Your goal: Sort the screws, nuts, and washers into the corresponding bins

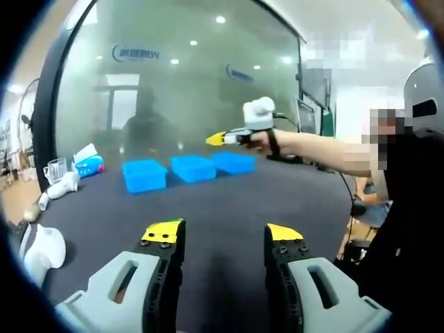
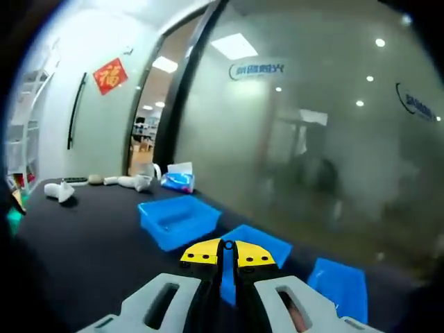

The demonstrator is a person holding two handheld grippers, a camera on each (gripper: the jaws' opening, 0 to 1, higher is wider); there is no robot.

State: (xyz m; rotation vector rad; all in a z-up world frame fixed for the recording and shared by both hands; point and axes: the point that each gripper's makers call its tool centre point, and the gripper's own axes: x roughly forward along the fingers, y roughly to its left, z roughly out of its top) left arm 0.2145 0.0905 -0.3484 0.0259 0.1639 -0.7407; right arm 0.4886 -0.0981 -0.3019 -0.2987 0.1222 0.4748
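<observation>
While left hand-held gripper (image 1: pixel 224 236) gapes, right hand-held gripper (image 2: pixel 227 252) pinches tiny item over blue bins (image 2: pixel 179 219), tissue pack (image 2: pixel 178 180) behind

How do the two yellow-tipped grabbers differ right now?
The left gripper has its jaws spread wide apart with dark table showing between them; the right gripper has its jaws closed together, nothing visible between them. The left gripper sits low near the table's near edge, far from the blue bins; the right gripper is held out over the bins. Both have yellow tips and grey bodies.

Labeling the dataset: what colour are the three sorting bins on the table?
Bright blue, all three bins; clearest in the left gripper view.
</observation>
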